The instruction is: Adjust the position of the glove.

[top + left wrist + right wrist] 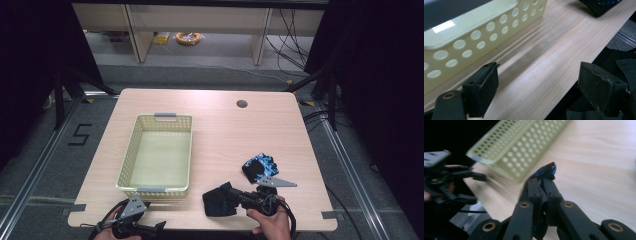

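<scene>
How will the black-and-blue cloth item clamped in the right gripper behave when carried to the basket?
The cloth item is probably floppy: it bunches and droops from the shut right gripper. It looks light and unlikely to slip, since the fabric is pinched. It may catch on the basket rim.

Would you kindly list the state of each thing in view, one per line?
Basket: upright, empty.
Held black-and-blue glove: clamped in the jaws.
Other black-and-blue glove: crumpled on the table, untouched.
Left gripper: jaws open, holding nothing.
Right gripper: jaws shut on the held glove.
</scene>
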The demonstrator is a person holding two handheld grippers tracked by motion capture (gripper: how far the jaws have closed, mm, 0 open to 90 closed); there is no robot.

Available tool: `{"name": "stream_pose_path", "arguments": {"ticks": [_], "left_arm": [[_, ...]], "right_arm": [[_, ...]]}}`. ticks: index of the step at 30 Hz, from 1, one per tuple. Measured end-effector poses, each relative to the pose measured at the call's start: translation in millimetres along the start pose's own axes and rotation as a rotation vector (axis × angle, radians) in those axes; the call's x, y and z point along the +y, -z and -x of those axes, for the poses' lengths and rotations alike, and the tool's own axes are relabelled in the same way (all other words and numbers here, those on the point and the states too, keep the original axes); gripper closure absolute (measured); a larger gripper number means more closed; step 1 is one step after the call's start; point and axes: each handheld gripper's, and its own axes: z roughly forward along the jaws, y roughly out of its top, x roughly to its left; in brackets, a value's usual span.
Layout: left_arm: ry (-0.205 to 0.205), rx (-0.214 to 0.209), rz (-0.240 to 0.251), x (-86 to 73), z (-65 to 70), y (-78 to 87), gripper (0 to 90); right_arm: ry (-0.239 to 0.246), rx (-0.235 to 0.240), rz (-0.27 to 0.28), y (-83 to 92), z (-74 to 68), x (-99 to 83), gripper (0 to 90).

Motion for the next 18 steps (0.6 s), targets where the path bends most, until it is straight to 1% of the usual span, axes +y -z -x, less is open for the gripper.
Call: {"name": "stream_pose_path", "arguments": {"ticks": [1,2,3,5,6,7,8,9,10,11,12,13,14,15,16,17,18], "left_arm": [[-0.006,0.010,-0.002,0.3,-0.2,-0.2,16.6],[-0.004,0.006,0.002,0.4,0.4,0.0,16.6],[0.022,-0.011,0.016,0.1,2.2,-0.7,16.6],[-0.008,-0.001,-0.002,0.7,0.7,0.2,16.9],[-0.013,-0.002,-0.004,0.8,0.7,0.3,17.0],[0.013,-0.016,0.004,0.4,2.8,-0.3,17.1],[-0.006,-0.014,0.007,0.8,2.1,-0.2,17.2],[-0.007,-0.013,0.008,0.6,2.3,-0.3,17.3],[-0.006,-0.013,0.009,0.6,2.5,-0.4,17.5],[-0.006,-0.013,0.009,0.6,2.6,-0.5,17.5],[-0.007,-0.014,0.010,0.7,2.8,-0.6,17.5],[0.003,-0.017,0.017,0.6,3.7,-1.2,17.6],[-0.016,-0.009,0.003,0.8,2.4,-0.5,17.7],[0.002,-0.009,0.001,0.3,3.4,-1.0,17.8],[0.006,-0.015,0.003,0.3,3.8,-1.2,17.8],[0.012,-0.019,0.008,0.3,4.2,-1.7,17.8],[0.008,-0.008,0.006,0.3,4.0,-1.9,17.8]], "right_arm": [[0.008,-0.011,-0.003,-1.3,6.6,-2.7,85.9],[-0.012,-0.034,-0.008,-2.5,13.6,-6.0,85.9],[-0.018,-0.042,-0.006,-2.8,18.1,-7.8,85.8],[-0.055,-0.073,-0.007,-2.4,26.3,-11.4,85.8],[-0.059,-0.086,-0.005,-1.5,30.6,-12.8,85.7],[-0.058,-0.094,-0.005,-1.4,33.1,-13.7,85.5],[-0.059,-0.113,-0.003,-1.7,36.2,-15.0,85.2],[-0.069,-0.114,-0.014,-1.2,38.2,-16.2,85.0],[-0.084,-0.134,-0.018,-2.3,40.9,-19.1,84.7],[-0.084,-0.134,-0.018,-2.3,40.9,-19.1,84.7],[-0.095,-0.129,-0.025,-2.6,41.6,-20.1,84.5],[-0.103,-0.126,-0.031,-2.6,42.4,-21.2,84.2],[-0.094,-0.138,-0.040,-3.5,43.4,-21.5,83.6],[-0.091,-0.147,-0.043,-3.7,43.6,-21.6,83.2],[-0.088,-0.162,-0.044,-4.6,44.1,-22.1,82.9],[-0.082,-0.164,-0.052,-4.6,44.2,-22.6,82.2],[-0.072,-0.175,-0.064,-4.7,43.6,-22.7,81.5]]}}
